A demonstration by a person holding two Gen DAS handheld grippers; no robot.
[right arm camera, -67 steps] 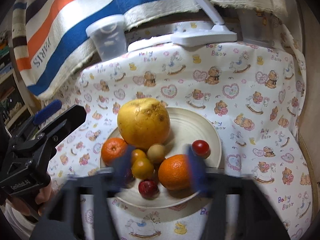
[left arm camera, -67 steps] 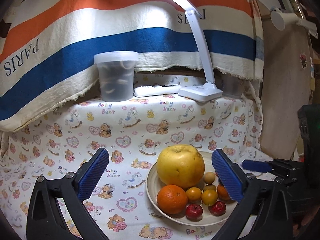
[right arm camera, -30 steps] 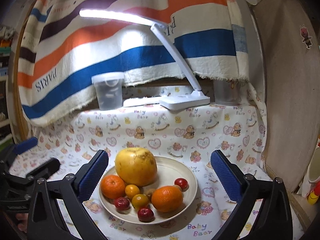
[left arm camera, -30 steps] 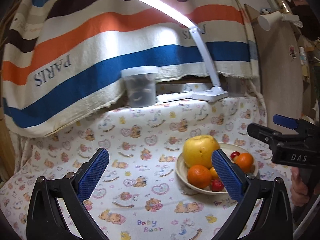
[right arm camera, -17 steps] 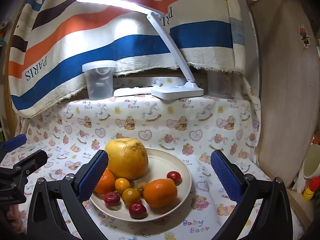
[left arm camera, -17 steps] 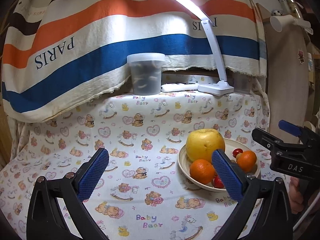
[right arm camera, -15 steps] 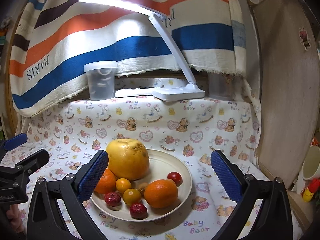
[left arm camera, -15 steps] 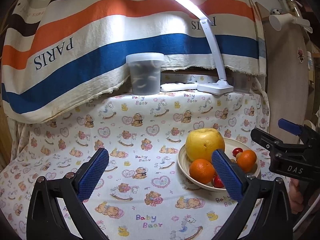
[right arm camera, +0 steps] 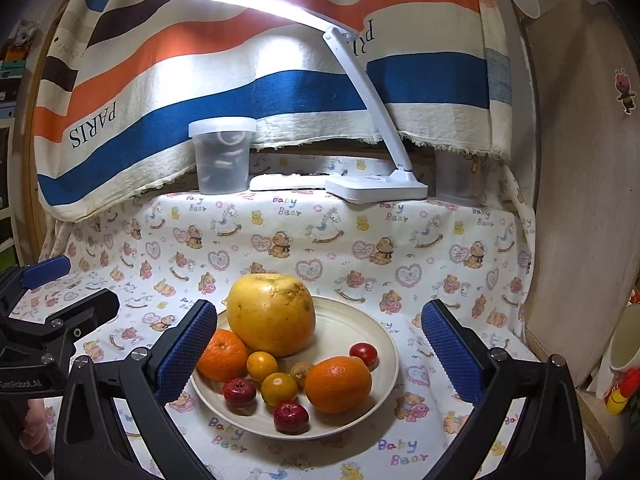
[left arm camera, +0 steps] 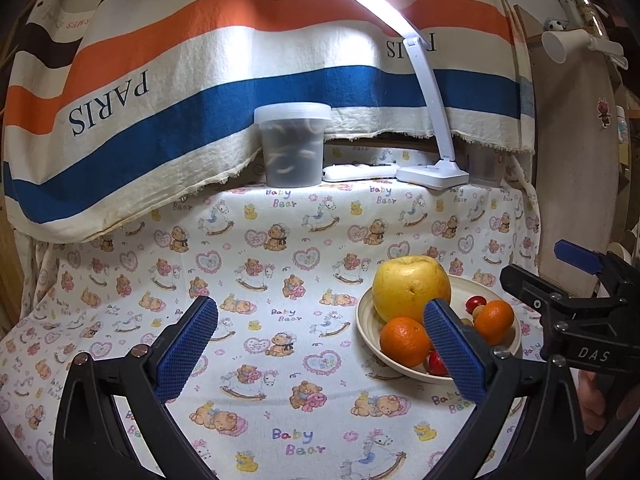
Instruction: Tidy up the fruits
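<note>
A cream plate [right arm camera: 384, 344] on the bear-print cloth holds a large yellow pomelo [right arm camera: 271, 314], two oranges [right arm camera: 338, 384] [right arm camera: 222, 356], small yellow-orange fruits [right arm camera: 279, 389], small red fruits [right arm camera: 291, 417] and a brown one [right arm camera: 301, 370]. My right gripper [right arm camera: 319, 306] is open, low in front of the plate, its fingers straddling it with nothing held. My left gripper [left arm camera: 320, 303] is open over bare cloth, left of the plate [left arm camera: 366, 320]. Its right finger hides part of the fruit. Each gripper also shows at the edge of the other's view.
At the back stand a lidded translucent tub [left arm camera: 294, 144], a white flat device [left arm camera: 356, 172], a lit white desk lamp [left arm camera: 434, 170] and a clear container [right arm camera: 456, 180]. A striped cloth hangs behind them. A wooden panel [left arm camera: 572, 200] bounds the right, with a cup [right arm camera: 626, 344] beyond.
Since 2.2 s ago both grippers have drawn back from the plate and the right gripper's fingers have spread wider. Over the last half second both views barely shift.
</note>
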